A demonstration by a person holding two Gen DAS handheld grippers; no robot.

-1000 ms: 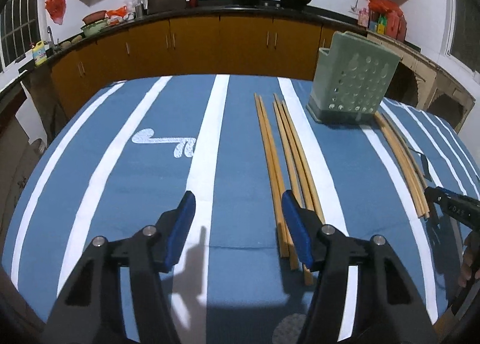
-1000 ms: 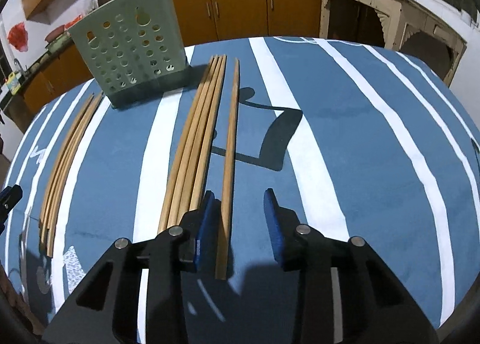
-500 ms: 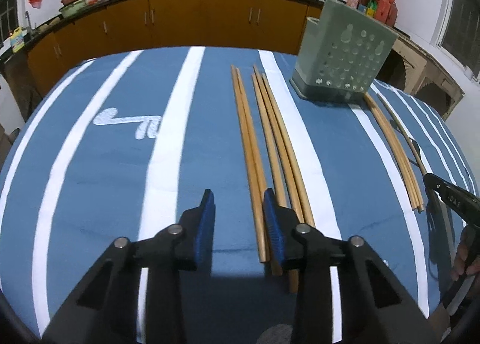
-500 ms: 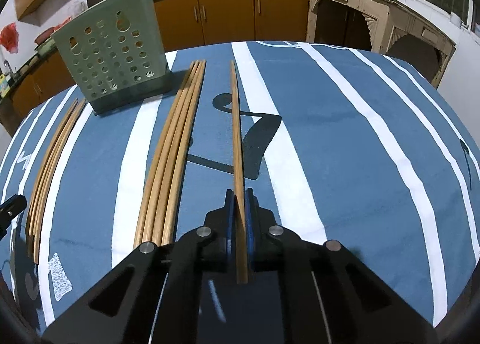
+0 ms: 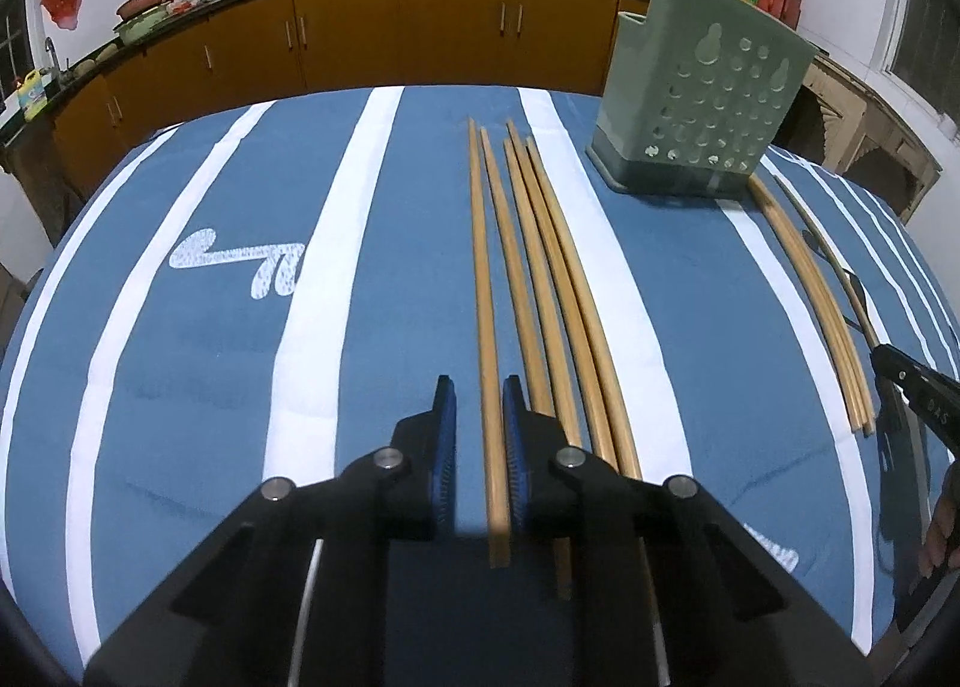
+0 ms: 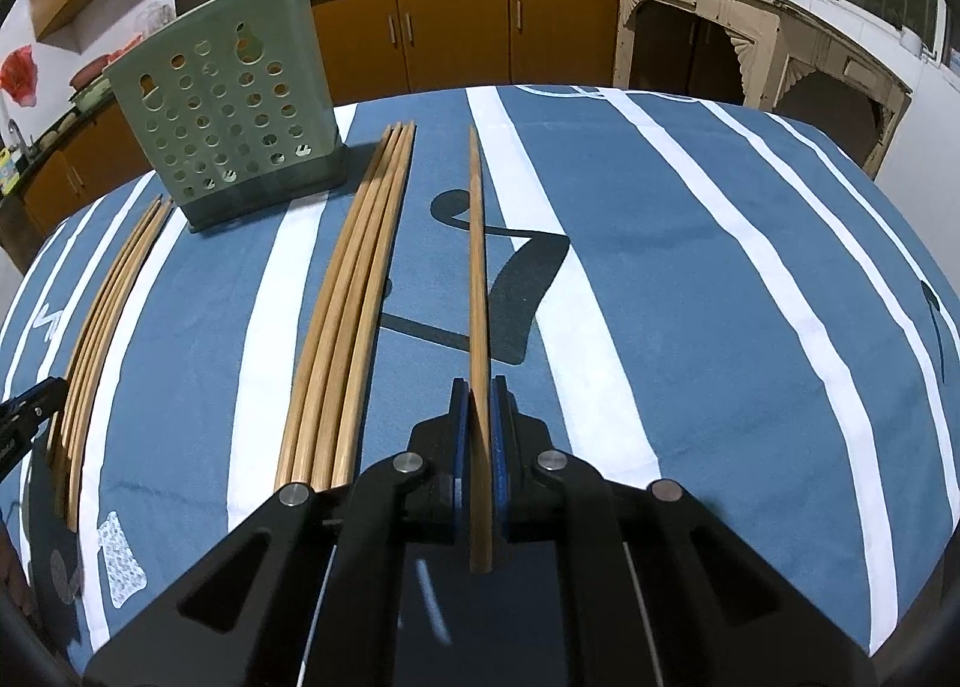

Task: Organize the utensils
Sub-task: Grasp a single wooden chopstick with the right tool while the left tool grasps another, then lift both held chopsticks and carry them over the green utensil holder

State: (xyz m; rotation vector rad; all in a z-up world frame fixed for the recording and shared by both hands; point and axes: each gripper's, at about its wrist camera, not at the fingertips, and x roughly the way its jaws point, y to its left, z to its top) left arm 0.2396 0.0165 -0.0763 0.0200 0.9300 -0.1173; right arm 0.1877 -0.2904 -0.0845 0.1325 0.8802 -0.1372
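Note:
Several long wooden chopsticks lie on a blue striped tablecloth (image 5: 180, 387). My left gripper (image 5: 478, 387) straddles the leftmost chopstick (image 5: 483, 267) of one group (image 5: 552, 279). Its jaws are closing; the stick rests against the right pad, with a gap still showing at the left pad. My right gripper (image 6: 478, 387) is shut on a single chopstick (image 6: 477, 267), which points away from me toward the far side of the table. A green perforated utensil holder (image 5: 702, 105) (image 6: 228, 111) stands upright at the far side of the table.
Another bundle of chopsticks (image 6: 354, 297) lies left of the held one, and the group under my left gripper shows further left (image 6: 108, 315). The right gripper's black tip (image 5: 912, 387) and a hand (image 5: 942, 531) show at the left view's right edge. Orange cabinets (image 5: 360, 27) line the back wall.
The left gripper shifted right onto the leftmost chopstick and its jaws narrowed around it. The right gripper's jaws closed onto the single chopstick.

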